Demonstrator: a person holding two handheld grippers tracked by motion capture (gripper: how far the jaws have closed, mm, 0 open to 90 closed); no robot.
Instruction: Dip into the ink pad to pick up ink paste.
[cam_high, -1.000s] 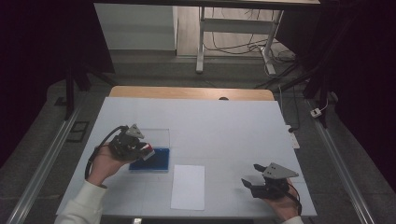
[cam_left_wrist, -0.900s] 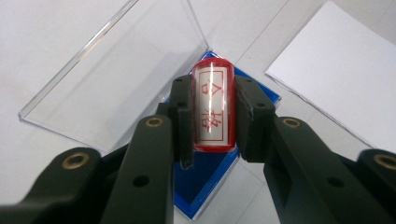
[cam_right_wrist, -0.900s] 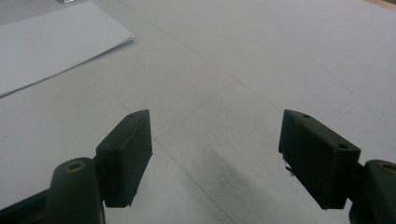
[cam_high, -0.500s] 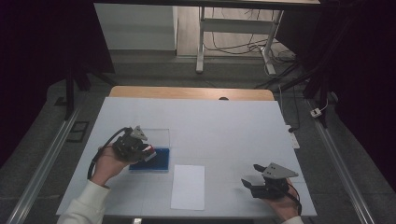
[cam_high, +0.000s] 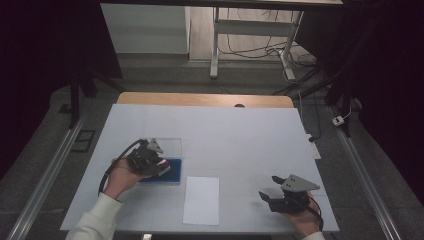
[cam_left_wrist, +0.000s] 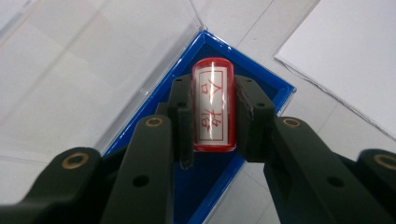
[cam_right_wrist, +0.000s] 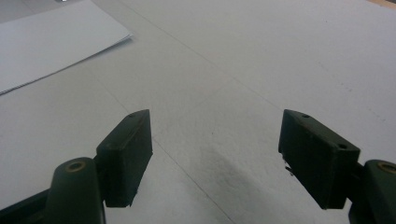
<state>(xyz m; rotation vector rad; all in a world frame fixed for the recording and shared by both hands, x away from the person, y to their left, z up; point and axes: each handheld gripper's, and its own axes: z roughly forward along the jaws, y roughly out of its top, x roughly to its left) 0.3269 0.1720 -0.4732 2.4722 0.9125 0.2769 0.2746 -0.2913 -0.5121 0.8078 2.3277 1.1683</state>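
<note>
The left gripper (cam_left_wrist: 212, 116) is clamped on a little stamp (cam_left_wrist: 212, 105), a see-through roll with red ends and red signs on it. The stamp sits between the two black jaws, right over the blue ink pad (cam_left_wrist: 210, 182), which lies in a clear case (cam_high: 167, 150) on the white table (cam_high: 250, 135). In the high view the left gripper (cam_high: 150, 160) is now lower and closer to the person than it was a second ago, when it was up over the far side of the case. Now it is down on the blue ink pad (cam_high: 172, 170). That likely means the stamp is being pushed into the ink, or is just about to be. I cannot tell if its bottom end touches the ink, since the jaws hide that end. The white sheet of paper (cam_high: 201, 200) lies just beside the pad, and nothing is printed on it, so the stamping is not yet done. The right gripper (cam_high: 272, 197) has not moved. It rests low by the near right edge of the table, on the other side of the paper, with its jaws wide apart and nothing between them.
</note>
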